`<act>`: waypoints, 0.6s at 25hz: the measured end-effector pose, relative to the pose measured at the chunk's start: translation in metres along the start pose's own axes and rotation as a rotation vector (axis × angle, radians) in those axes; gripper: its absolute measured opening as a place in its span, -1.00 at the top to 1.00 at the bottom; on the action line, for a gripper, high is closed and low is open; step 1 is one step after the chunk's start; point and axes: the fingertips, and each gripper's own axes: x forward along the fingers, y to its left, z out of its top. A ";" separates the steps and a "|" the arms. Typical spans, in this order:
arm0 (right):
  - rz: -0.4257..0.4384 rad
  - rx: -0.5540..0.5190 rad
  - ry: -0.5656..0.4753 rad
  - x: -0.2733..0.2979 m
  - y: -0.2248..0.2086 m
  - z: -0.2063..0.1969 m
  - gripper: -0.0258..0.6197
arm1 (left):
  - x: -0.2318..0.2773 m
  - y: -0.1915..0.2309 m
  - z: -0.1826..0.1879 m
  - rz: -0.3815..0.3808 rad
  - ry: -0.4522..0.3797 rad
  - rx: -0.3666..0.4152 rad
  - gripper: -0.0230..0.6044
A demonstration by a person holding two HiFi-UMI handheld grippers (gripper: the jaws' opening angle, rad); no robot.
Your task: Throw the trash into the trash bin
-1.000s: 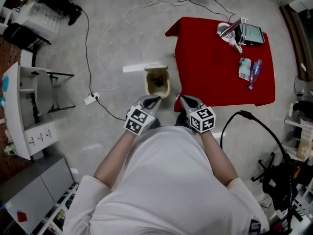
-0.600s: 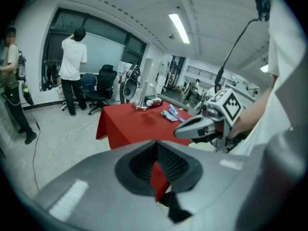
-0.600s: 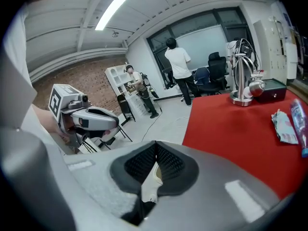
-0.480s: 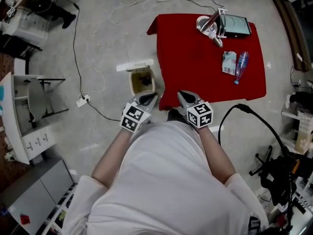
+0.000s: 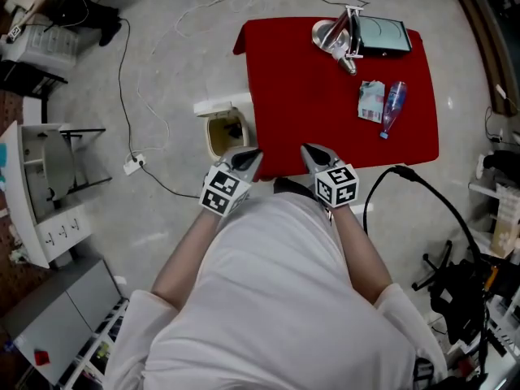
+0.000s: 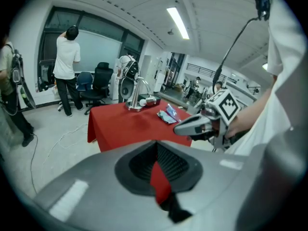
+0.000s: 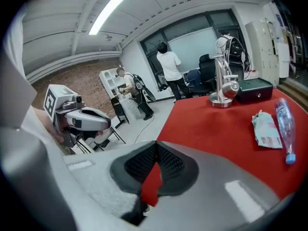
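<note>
- The left gripper (image 5: pixel 246 160) has its fingers pressed together with nothing between them. The red seen through the slit in the left gripper view is only the red table (image 5: pixel 309 80) beyond.
- The right gripper (image 5: pixel 312 153) is likewise closed and empty. Both are held side by side and tilted downward, which looks like a carrying pose for walking up, not reaching.
- The trash, a crumpled wrapper (image 5: pixel 371 101) and a plastic bottle (image 5: pixel 392 108), lies side by side on the table. It is ahead of the right fingertips, off to their right and well apart from them.
- The trash bin (image 5: pixel 210 135) stands open on the floor against the table's left edge, just ahead of the left fingertips. That placement would make a drop from the table short.
- Judged from this, no pickup has begun; the jaws must open before either piece can be taken.
- Compared with a second ago, table and bin have drawn closer. The right fingertips, then short of the table's near edge, now sit over it, and the left tips have nearly reached the bin. Both grippers remain closed.
</note>
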 end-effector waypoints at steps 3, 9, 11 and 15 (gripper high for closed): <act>-0.009 0.009 -0.003 -0.006 -0.021 0.000 0.92 | 0.016 -0.004 0.004 0.004 0.002 -0.006 0.91; -0.045 0.030 -0.010 -0.025 -0.066 -0.002 0.92 | 0.053 -0.019 0.013 -0.015 0.018 -0.018 0.91; -0.062 0.036 -0.011 -0.033 -0.080 -0.004 0.92 | 0.067 -0.027 0.017 -0.026 0.019 -0.014 0.91; -0.097 0.048 -0.014 -0.052 -0.107 -0.008 0.92 | 0.094 -0.043 0.028 -0.051 0.014 -0.004 0.91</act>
